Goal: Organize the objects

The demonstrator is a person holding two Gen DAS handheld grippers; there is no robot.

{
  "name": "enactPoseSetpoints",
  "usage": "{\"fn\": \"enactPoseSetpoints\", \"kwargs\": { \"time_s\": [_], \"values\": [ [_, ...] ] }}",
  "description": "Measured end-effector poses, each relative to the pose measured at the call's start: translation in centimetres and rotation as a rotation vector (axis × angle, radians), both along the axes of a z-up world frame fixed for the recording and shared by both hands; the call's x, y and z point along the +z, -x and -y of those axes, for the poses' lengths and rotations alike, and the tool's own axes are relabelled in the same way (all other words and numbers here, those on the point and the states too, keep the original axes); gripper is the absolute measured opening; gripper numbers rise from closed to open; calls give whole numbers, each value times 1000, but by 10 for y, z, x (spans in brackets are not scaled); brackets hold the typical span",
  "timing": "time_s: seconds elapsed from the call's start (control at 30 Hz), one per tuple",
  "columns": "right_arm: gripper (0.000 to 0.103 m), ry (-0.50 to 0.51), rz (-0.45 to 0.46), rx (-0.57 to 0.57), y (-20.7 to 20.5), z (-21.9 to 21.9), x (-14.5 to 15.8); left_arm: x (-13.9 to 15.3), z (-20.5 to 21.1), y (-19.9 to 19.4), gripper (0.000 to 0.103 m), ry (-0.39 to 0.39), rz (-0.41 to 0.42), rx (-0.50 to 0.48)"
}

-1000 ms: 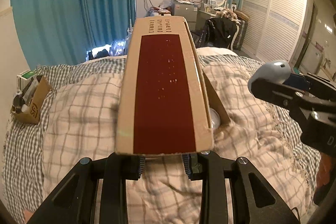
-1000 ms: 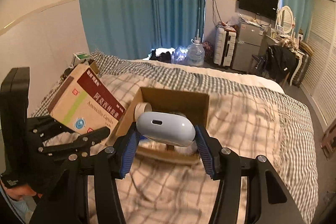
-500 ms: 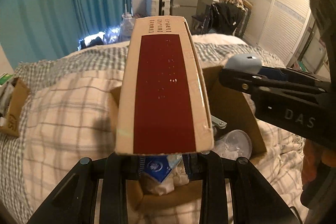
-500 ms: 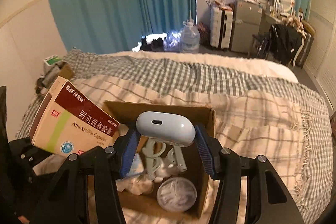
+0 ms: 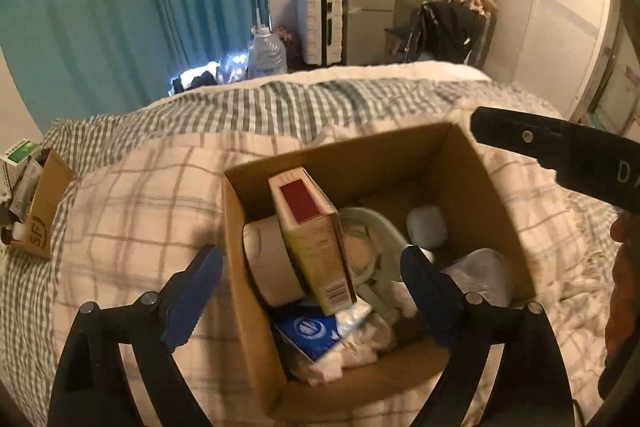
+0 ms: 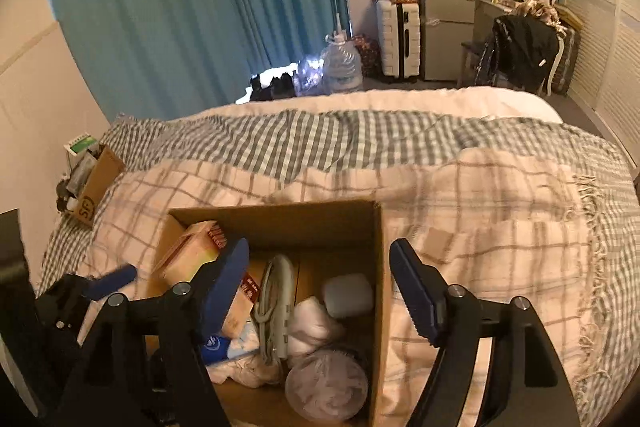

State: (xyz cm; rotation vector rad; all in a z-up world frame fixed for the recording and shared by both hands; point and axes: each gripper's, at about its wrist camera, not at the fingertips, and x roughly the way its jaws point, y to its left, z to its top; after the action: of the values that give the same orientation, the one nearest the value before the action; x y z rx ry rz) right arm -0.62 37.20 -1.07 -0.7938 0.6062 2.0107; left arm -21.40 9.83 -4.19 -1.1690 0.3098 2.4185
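An open cardboard box [image 5: 240, 227] [image 6: 378, 267] sits on the plaid blanket. Leaning on a tape roll [image 5: 264, 259] inside it is a tan medicine box [image 5: 312, 239] [image 6: 188, 259] with a dark red panel. A white earbud case [image 5: 427, 227] [image 6: 347, 295] lies by the box's right wall. My left gripper [image 5: 310, 293] hovers over the box, its jaws opening, with nothing pressed between the blue pads [image 5: 196, 287]. My right gripper [image 6: 320, 283] hangs over the same box, its jaws opening too, free of the case. The right gripper's black finger [image 5: 560, 151] crosses the left wrist view.
The box also holds a blue tissue pack [image 5: 308, 331], a pale hanger [image 6: 276, 307], white wads and a round plastic lid [image 6: 326, 383]. A smaller carton [image 5: 38, 223] [image 6: 94, 187] of odds and ends stands at the bed's left edge. A hand [image 5: 624, 287] shows at the right.
Both grippers came down over the cardboard box. The left one let go of the medicine box and the right one let go of the white case; both things now lie inside, and both jaws stand wider.
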Motion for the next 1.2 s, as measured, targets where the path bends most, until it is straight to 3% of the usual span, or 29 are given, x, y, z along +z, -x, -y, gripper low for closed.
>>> {"fn": "enactPoseSetpoints", "kwargs": {
  "time_s": [0.27, 0.53, 0.73, 0.97, 1.2],
  "values": [
    [75, -108, 28, -11, -26, 61, 68, 74, 31, -44, 96, -74, -79, 42],
    [90, -301, 13, -29, -64, 151, 156, 157, 70, -105, 103, -182, -228, 74],
    [102, -425, 34, -41, -81, 205, 189, 193, 93, -143, 103, -227, -307, 105],
    [102, -403, 6, -49, -100, 235, 174, 183, 119, -176, 103, -336, -349, 190],
    [103, -348, 88, -144, -112, 224, 102, 127, 111, -184, 103, -286, -392, 204]
  ]
}}
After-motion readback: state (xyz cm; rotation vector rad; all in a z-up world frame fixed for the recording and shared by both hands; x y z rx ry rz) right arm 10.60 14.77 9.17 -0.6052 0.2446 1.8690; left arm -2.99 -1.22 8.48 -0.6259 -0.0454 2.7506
